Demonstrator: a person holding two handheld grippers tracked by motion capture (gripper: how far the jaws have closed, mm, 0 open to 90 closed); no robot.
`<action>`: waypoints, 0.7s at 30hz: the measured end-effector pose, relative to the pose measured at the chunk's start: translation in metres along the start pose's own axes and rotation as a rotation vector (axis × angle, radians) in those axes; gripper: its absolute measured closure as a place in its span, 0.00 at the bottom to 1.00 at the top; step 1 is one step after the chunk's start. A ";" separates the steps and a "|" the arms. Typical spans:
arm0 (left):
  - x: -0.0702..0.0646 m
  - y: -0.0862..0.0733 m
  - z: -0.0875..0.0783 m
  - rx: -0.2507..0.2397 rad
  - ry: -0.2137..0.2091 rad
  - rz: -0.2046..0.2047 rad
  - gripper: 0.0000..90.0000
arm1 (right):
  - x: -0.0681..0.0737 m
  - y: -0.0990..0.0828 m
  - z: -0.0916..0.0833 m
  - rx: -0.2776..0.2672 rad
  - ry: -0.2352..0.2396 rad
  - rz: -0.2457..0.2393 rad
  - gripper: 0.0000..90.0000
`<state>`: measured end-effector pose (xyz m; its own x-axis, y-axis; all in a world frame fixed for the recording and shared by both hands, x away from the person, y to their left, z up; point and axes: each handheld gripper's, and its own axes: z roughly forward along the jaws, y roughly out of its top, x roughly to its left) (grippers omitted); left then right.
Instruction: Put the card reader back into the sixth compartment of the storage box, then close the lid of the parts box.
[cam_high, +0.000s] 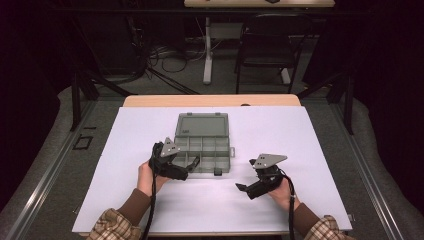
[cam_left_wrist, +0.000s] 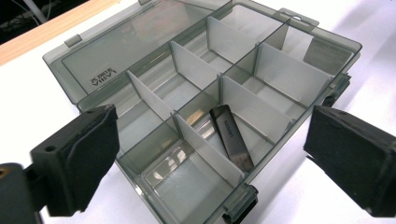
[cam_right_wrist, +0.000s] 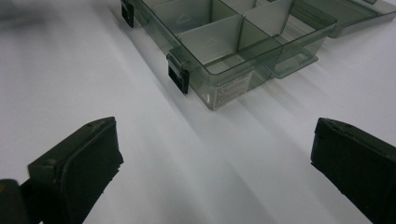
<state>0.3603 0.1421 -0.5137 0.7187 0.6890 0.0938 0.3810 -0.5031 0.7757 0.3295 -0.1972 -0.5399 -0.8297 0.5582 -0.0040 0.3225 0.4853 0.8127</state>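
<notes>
White surface (cam_high: 125, 165) bears an open organizer box (cam_left_wrist: 196, 93); both hand-held grippers, left (cam_left_wrist: 210, 154) and right (cam_right_wrist: 215, 168), are released, and the left's 3 o'clock jaw could nudge the box wall and jolt the USB stick (cam_left_wrist: 231, 137).

white table top (cam_high: 300, 150); black chair (cam_high: 265, 42)

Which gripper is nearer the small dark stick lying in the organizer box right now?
Left. The left gripper hangs open over the box's near-left compartments, with the dark stick just below its jaws. The right gripper sits open over the bare white table, off the box's near-right corner.
</notes>
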 end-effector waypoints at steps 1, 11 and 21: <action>0.001 0.000 0.000 0.000 0.002 -0.003 0.02 | 0.000 0.000 0.000 -0.006 -0.001 -0.003 0.01; 0.008 0.000 0.007 0.018 -0.025 0.001 0.00 | -0.002 0.000 0.001 0.001 0.005 -0.001 0.01; 0.017 0.001 0.015 0.049 -0.056 0.000 0.00 | -0.001 0.000 0.002 0.001 0.007 -0.002 0.00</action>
<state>0.3817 0.1451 -0.5203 0.7493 0.6597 0.0576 0.4084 -0.5288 0.7440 0.3317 -0.1966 -0.5414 -0.8335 0.5525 -0.0010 0.3216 0.4867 0.8122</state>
